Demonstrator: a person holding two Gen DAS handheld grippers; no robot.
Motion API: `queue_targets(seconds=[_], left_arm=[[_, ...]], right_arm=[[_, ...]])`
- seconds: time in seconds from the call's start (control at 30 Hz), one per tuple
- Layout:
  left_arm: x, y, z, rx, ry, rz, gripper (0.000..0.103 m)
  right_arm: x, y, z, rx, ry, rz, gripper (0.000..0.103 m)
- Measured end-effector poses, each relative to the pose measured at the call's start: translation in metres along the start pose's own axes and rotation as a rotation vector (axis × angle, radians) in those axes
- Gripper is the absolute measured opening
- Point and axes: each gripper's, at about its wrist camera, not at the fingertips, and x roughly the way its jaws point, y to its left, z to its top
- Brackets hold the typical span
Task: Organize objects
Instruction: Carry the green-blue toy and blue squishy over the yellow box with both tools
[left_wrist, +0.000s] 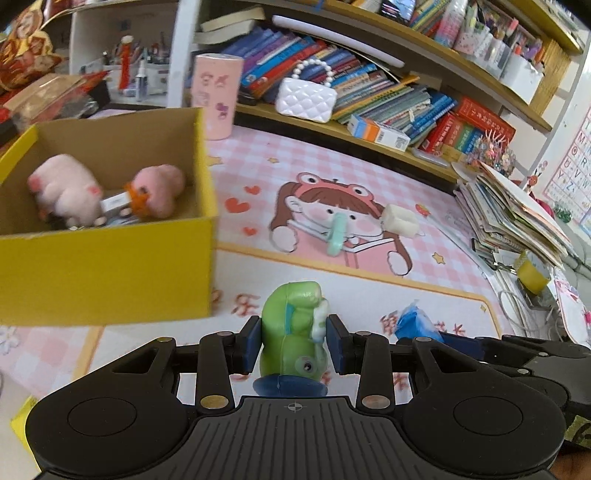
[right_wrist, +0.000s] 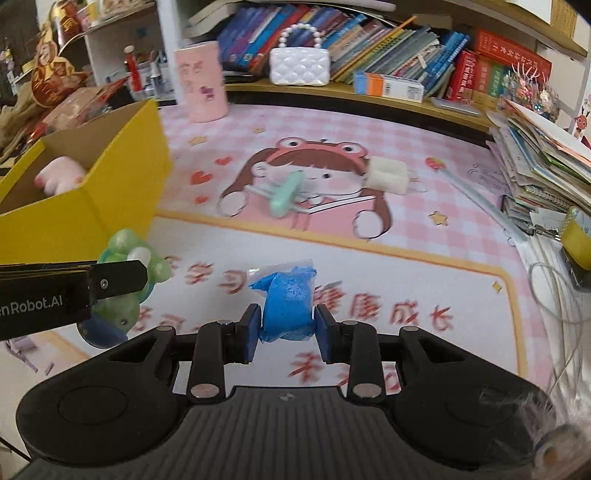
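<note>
1. The left gripper (left_wrist: 294, 343) pinches the green toy (left_wrist: 295, 328), near the yellow box (left_wrist: 110, 266).
2. The right gripper (right_wrist: 285, 334) squeezes the blue bag (right_wrist: 286, 301) above the mat (right_wrist: 406, 258).
3. The squashy bag might slip out and fall.

A yellow box (left_wrist: 107, 266) walls off the bench's nine o'clock side, its open top half filled by pink plush toys (left_wrist: 66, 188); a broad stretch of pink mat (right_wrist: 406, 258) lies free toward twelve o'clock, broken only by a mint clip (right_wrist: 286, 194) and a white block (right_wrist: 388, 177), with a paper stack (right_wrist: 535, 158) crowding three o'clock
</note>
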Motion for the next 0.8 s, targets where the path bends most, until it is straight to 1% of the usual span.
queue_targets(seconds=[0.2, 0.3, 0.53, 0.8], left_arm=[[-0.03, 0.037, -0.021, -0.036, 0.005, 0.003, 0.035], [-0.046, 0.053, -0.03, -0.048, -0.005, 0.007, 0.035], [-0.085, 0.091, -0.051, -0.072, -0.035, 0.042, 0.035], [-0.125, 0.123, -0.069, -0.085, -0.082, 0.081, 0.035]], right_arm=[[-0.013, 0.043, -0.017, -0.013, 0.028, -0.005, 0.03], [-0.017, 0.065, -0.028, -0.016, 0.048, 0.009, 0.03], [-0.034, 0.118, -0.049, -0.059, 0.039, 0.069, 0.03], [-0.047, 0.164, -0.064, -0.086, 0.029, 0.112, 0.03]])
